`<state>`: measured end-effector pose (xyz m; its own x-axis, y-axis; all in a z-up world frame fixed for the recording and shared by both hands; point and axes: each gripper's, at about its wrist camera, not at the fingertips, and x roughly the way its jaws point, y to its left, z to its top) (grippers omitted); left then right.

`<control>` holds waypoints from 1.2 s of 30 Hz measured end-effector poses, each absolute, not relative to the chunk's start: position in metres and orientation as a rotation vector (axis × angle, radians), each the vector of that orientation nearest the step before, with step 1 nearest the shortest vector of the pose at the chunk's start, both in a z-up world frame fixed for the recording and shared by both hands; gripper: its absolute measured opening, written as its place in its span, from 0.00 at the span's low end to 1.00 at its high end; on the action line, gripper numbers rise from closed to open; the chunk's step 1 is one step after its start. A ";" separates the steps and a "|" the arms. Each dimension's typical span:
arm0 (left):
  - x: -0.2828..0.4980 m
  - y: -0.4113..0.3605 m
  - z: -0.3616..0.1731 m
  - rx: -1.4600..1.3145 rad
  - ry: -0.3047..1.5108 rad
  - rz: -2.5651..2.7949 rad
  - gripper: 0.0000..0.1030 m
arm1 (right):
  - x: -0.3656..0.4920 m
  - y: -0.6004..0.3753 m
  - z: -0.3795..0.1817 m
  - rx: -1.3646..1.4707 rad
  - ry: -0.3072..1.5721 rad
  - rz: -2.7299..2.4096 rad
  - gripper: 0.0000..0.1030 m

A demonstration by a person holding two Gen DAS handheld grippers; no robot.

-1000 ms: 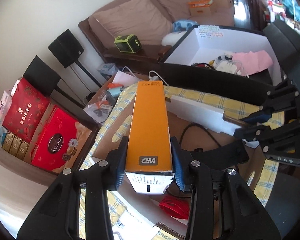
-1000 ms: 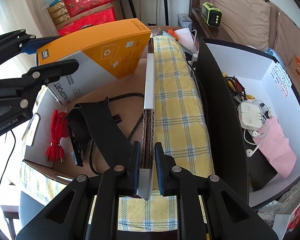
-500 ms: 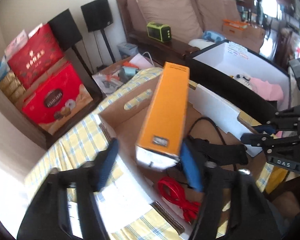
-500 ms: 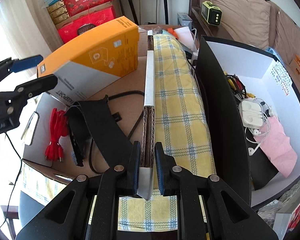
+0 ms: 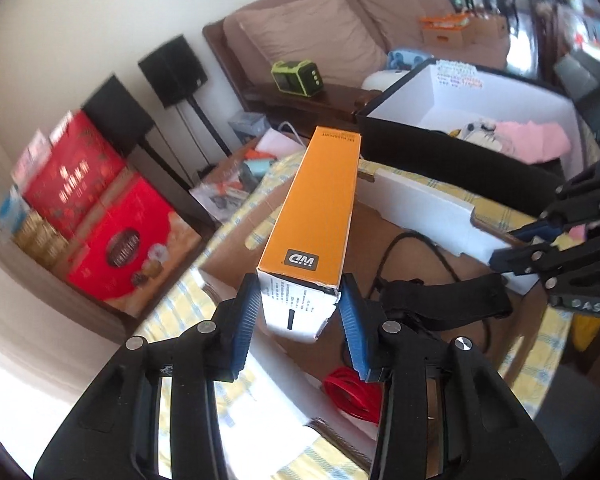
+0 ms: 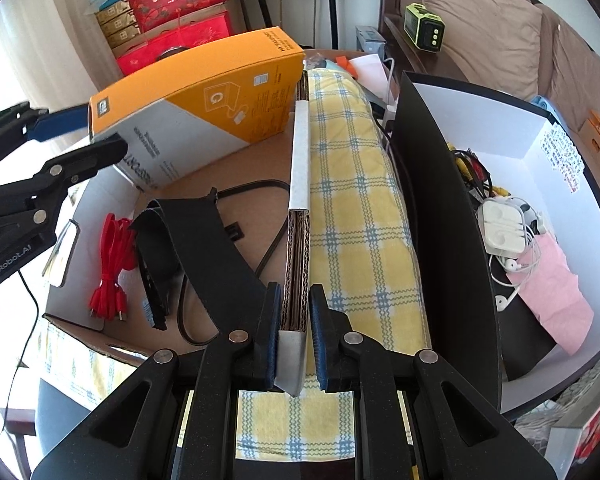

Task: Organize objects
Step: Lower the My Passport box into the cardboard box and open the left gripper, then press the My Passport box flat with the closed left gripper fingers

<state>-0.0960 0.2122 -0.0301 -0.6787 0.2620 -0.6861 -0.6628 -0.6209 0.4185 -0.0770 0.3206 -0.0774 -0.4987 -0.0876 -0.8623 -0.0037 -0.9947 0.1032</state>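
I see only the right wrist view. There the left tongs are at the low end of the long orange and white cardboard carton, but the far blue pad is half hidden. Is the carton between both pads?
Observer: Yes. In the left wrist view the carton has its white end between both blue pads of the left tongs. The tongs have just been closing and seem to touch it only near their tips.
Operator: Is that end intact?
Observer: No, its corner beside the right-hand pad is torn.
Operator: Any mark on the narrow orange face?
Observer: A small dark logo with white letters, WD seen upside down.
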 end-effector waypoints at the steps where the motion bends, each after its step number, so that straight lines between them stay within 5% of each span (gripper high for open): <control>1: -0.094 0.215 -0.032 -0.765 0.965 2.291 0.36 | -0.077 0.321 -0.078 1.548 -0.141 -2.675 0.13; 11: -0.084 0.217 -0.057 -0.727 1.221 2.183 0.39 | -0.077 0.320 -0.078 1.550 -0.139 -2.676 0.13; 16: -0.094 0.183 -0.046 -0.889 0.848 2.220 0.61 | -0.076 0.320 -0.077 1.548 -0.141 -2.676 0.13; 28: -0.135 0.123 -0.024 -1.243 -0.065 1.995 0.51 | -0.076 0.319 -0.077 1.549 -0.135 -2.678 0.13; 36: -0.148 0.153 -0.037 -1.356 0.069 2.082 0.48 | -0.076 0.319 -0.077 1.546 -0.133 -2.675 0.13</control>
<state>-0.1483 0.1525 -0.0366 -0.2594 0.4838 -0.8359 -0.5378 -0.7912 -0.2910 -0.0758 0.3189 -0.0772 -0.4994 -0.0855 -0.8622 -0.0004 -0.9951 0.0989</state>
